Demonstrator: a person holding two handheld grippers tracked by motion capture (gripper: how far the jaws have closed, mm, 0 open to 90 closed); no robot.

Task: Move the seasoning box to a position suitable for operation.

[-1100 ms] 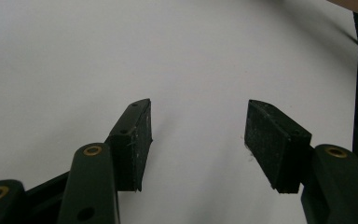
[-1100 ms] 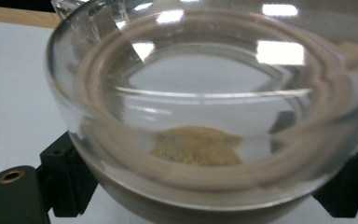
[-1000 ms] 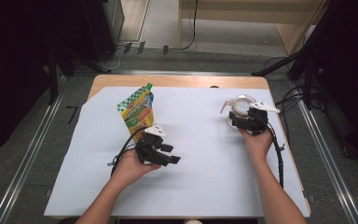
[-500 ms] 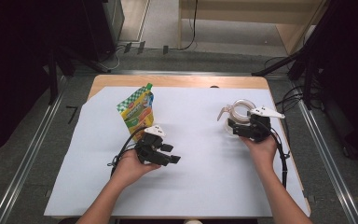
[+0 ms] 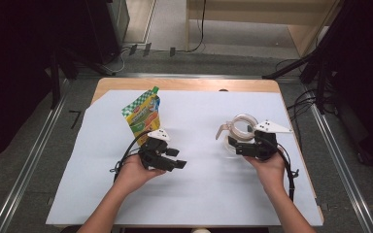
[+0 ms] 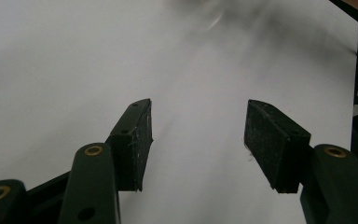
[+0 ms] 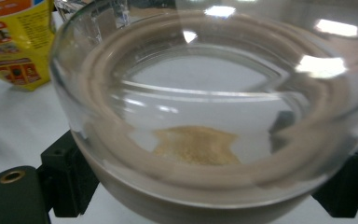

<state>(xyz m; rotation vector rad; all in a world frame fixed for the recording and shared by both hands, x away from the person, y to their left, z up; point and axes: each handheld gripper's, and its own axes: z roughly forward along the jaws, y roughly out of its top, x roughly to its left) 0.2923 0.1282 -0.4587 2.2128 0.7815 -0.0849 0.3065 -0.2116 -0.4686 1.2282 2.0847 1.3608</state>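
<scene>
Right tool (image 5: 236,144) clamped on clear glass jug (image 7: 205,116), tan powder (image 7: 196,145) inside; left tool (image 6: 198,133) agape

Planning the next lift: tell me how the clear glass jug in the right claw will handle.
The glass jug looks rigid and probably breakable, so bumps are a risk. Its smooth rounded wall sits between the right claw pads and may slip or rotate. It holds just a small patch of tan powder, so it is likely light, though tilting could shift that powder.
</scene>
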